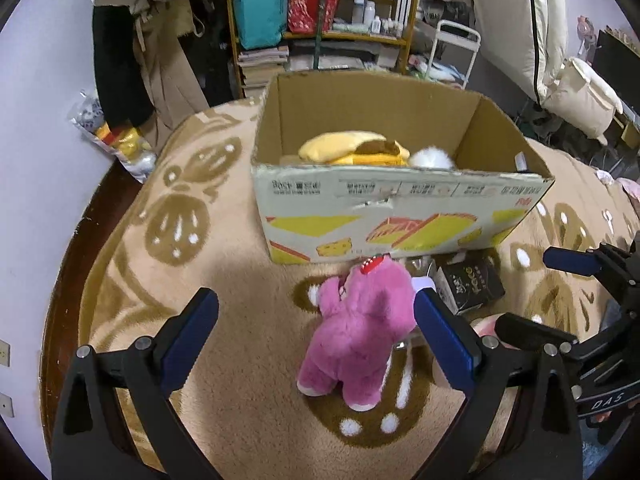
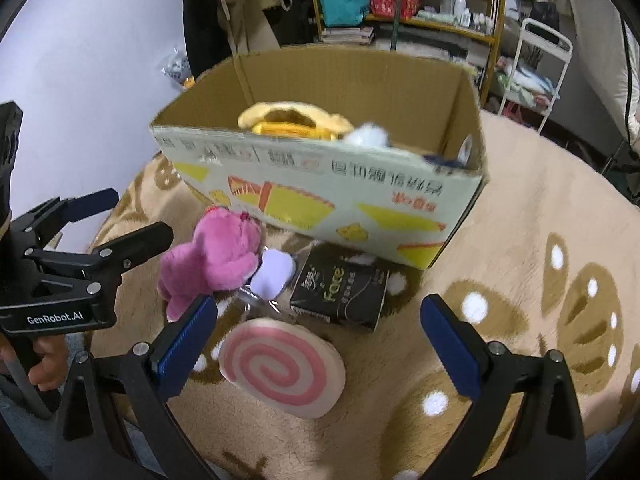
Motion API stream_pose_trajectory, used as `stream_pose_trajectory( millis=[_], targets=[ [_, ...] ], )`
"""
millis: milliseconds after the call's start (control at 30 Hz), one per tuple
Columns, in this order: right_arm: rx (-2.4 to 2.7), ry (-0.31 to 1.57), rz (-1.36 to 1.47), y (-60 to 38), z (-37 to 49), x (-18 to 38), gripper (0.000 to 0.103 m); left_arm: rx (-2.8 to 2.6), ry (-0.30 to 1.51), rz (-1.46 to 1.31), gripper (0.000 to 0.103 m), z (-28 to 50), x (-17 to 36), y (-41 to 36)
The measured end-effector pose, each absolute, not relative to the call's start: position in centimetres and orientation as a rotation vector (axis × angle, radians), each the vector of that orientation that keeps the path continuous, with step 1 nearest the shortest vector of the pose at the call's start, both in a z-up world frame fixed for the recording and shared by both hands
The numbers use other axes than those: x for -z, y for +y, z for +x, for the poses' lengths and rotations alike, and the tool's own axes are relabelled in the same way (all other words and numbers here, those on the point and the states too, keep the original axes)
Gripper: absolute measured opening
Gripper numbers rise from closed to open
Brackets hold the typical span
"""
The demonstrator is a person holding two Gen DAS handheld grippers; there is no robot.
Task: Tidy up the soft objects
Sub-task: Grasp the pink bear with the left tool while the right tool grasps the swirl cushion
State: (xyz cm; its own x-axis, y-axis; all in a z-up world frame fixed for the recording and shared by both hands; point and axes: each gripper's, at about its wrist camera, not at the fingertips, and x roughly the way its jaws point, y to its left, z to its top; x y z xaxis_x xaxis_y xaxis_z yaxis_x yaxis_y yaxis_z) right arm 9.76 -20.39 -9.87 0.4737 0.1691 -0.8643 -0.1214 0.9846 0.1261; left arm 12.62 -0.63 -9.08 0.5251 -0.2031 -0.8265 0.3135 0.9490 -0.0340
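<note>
pink plush bear point(image 1: 360, 332) | between left gripper point(image 1: 316, 336) fingers (spread wide) | untouched

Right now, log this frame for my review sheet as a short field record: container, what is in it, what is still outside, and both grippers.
container: cardboard box, open top, on the patterned blanket
inside box: yellow plush, white fluffy toy
outside box: pink plush bear, pink swirl cushion, black tissue pack, all lying in front of the box
left gripper: open, the bear between its fingers, not clamped
right gripper: open, over the swirl cushion, holding nothing
</note>
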Motion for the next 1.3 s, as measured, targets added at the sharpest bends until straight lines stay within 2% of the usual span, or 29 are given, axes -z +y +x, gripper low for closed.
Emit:
stream_pose_trajectory(
  millis=[400, 733, 933, 967, 1067, 1233, 1300],
  targets=[
    [-0.178, 1.145, -0.033, -18.9, 10.1, 11.8, 0.103, 0.371, 1.054, 0.136, 0.097, 13.4, 11.2, -1.3],
    [-0.226, 1.266, 0.020, -18.3, 10.4, 14.3, 0.103, 0.372, 1.116, 0.208, 0.096, 13.2, 13.5, -2.9],
    [-0.250, 1.311, 0.070, -18.7, 11.0, 15.1, 0.102, 0.425, 1.179, 0.156, 0.072, 13.3, 14.8, -2.9],
    [-0.263, 1.316, 0.084, -18.8, 11.2, 15.2, 0.095, 0.440, 1.186, 0.143, 0.065, 13.3, 14.9, -2.9],
    [-0.321, 1.317, 0.160, -19.0, 10.7, 15.2, 0.072, 0.446, 1.182, 0.149, 0.060, 13.0, 15.0, -3.1],
    [-0.333, 1.297, 0.115, -18.3, 10.4, 14.9, 0.062, 0.445, 1.175, 0.155, 0.053, 12.5, 14.5, -3.3],
    [-0.331, 1.292, 0.101, -18.3, 10.3, 14.7, 0.055, 0.438, 1.175, 0.143, 0.051, 12.8, 14.4, -3.0]
  ],
)
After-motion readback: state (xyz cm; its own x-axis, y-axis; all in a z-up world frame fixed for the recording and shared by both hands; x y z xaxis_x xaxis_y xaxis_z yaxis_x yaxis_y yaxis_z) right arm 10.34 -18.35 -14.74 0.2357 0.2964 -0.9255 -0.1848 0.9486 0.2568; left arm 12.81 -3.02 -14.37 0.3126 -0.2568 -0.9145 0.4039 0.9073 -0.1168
